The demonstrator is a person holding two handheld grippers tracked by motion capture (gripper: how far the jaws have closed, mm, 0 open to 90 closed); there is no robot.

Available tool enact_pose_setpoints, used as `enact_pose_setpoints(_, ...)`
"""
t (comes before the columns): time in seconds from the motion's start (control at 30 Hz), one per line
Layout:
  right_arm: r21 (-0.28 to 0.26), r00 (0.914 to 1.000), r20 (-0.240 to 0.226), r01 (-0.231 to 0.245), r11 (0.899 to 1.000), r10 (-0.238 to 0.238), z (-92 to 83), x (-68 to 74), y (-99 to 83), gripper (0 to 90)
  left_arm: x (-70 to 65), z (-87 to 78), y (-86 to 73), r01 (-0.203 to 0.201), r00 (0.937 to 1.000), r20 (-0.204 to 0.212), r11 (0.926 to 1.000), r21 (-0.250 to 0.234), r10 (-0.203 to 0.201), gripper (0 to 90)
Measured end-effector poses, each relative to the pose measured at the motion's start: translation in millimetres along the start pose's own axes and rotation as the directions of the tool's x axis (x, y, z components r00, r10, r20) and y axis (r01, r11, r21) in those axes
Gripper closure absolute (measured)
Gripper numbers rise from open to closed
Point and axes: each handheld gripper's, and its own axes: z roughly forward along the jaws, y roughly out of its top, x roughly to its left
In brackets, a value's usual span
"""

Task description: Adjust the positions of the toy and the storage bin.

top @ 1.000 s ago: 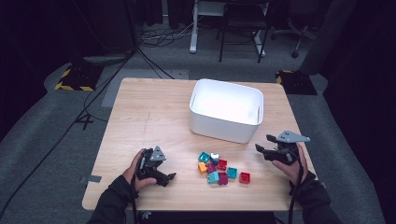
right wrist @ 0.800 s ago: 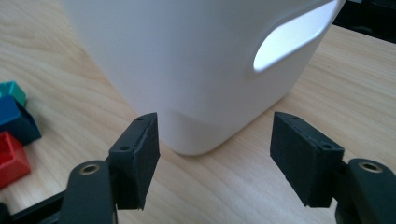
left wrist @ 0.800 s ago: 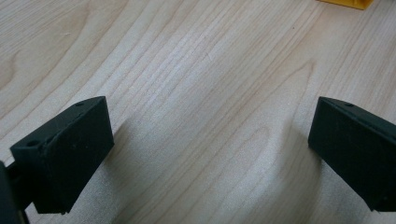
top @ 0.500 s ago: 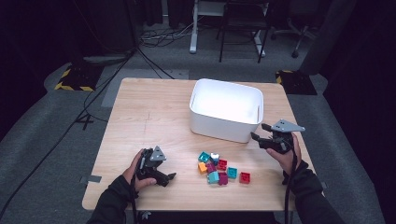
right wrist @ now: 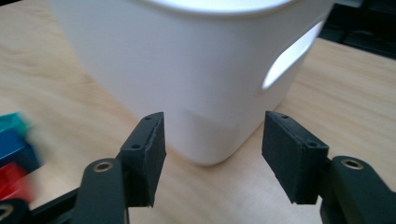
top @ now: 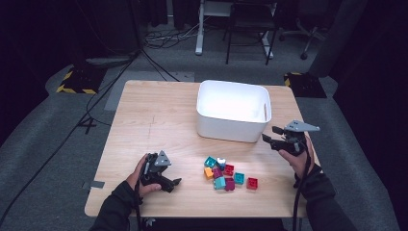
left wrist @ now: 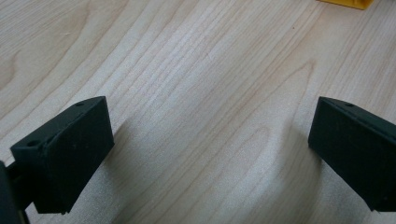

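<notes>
Right hand-held gripper [top: 270, 135] hovers at the near right corner of the white tub [top: 234, 111], jaws parted with nothing between them and just been closing in. Its own camera shows that rounded corner straight ahead, just beyond the tips. Left hand-held gripper [top: 174, 183] rests on the wooden surface [top: 154, 115] at seven o'clock, jaws spread wide, gripping nothing. Coloured blocks [top: 229, 173] sit clustered at six o'clock from the tub, between the two hands.
</notes>
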Motion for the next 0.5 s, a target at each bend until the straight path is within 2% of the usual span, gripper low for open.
enact_pose_setpoints(0.03, 0.0, 1.0, 0.0, 0.0, 1.0, 0.0, 0.0, 0.0, 0.0, 40.1, 0.0, 0.0, 0.0, 0.0, 1.0, 0.0, 1.0, 0.0, 0.0, 0.4)
enact_pose_setpoints(0.07, 0.01, 0.9982, -0.058, 0.014, 1.0, -0.013, -9.3, 7.2, -8.8, 39.9, 0.3, -0.4, 0.1, -0.008, 0.9999, -0.015, 1.0, -0.004, 0.008, 0.4)
enact_pose_setpoints(0.17, 0.047, 0.9889, -0.124, 0.088, 0.995, -0.081, -23.5, 23.4, -25.2, 38.9, -0.1, -0.5, 0.0, -0.005, 0.9998, -0.017, 1.0, -0.003, 0.005, 0.5)
enact_pose_setpoints(0.23, 0.053, 0.9794, -0.177, 0.108, 0.993, -0.097, -34.9, 33.0, -37.4, 38.1, -2.1, -0.9, 0.2, 0.001, 0.9992, -0.04, 1.0, -0.005, -0.001, 0.5)
enact_pose_setpoints(0.27, 0.055, 0.9744, -0.202, 0.112, 0.992, -0.098, -39.5, 37.7, -43.6, 38.5, -3.4, -0.2, 0.3, 0.009, 0.9993, -0.036, 0.9999, -0.008, -0.01, 0.5)
enact_pose_setpoints(0.3, 0.055, 0.9744, -0.202, 0.112, 0.992, -0.098, -39.5, 37.7, -43.6, 38.5, -3.4, -0.2, 0.3, 0.009, 0.9993, -0.036, 0.9999, -0.008, -0.01, 0.5)
enact_pose_setpoints(0.33, 0.077, 0.9643, -0.236, 0.142, 0.987, -0.121, -45.4, 47.3, -54.4, 42.0, -4.6, 0.5, 0.5, 0.01, 0.9995, -0.031, 0.9999, -0.01, -0.01, 0.5)
enact_pose_setpoints(0.37, 0.077, 0.9643, -0.236, 0.142, 0.987, -0.121, -45.4, 47.3, -54.4, 42.0, -4.6, 0.5, 0.5, 0.01, 0.9995, -0.031, 0.9999, -0.01, -0.01, 0.5)
enact_pose_setpoints(0.4, 0.086, 0.9586, -0.253, 0.157, 0.984, -0.13, -47.5, 51.4, -59.4, 48.9, -4.6, 0.1, 0.8, 0.004, 0.9995, -0.03, 1.0, -0.004, -0.004, 0.5)
enact_pose_setpoints(0.43, 0.108, 0.9457, -0.293, 0.18, 0.978, -0.142, -49.0, 58.7, -66.6, 56.2, -6.5, 1.2, 0.9, 0.023, 0.9996, -0.019, 0.9997, -0.004, -0.023, 0.5)
enact_pose_setpoints(0.5, 0.132, 0.9379, -0.311, 0.203, 0.97, -0.154, -48.1, 65.2, -71.6, 59.5, -7.2, 1.2, 1.2, 0.016, 0.9994, -0.032, 0.9998, -0.012, -0.016, 0.7)
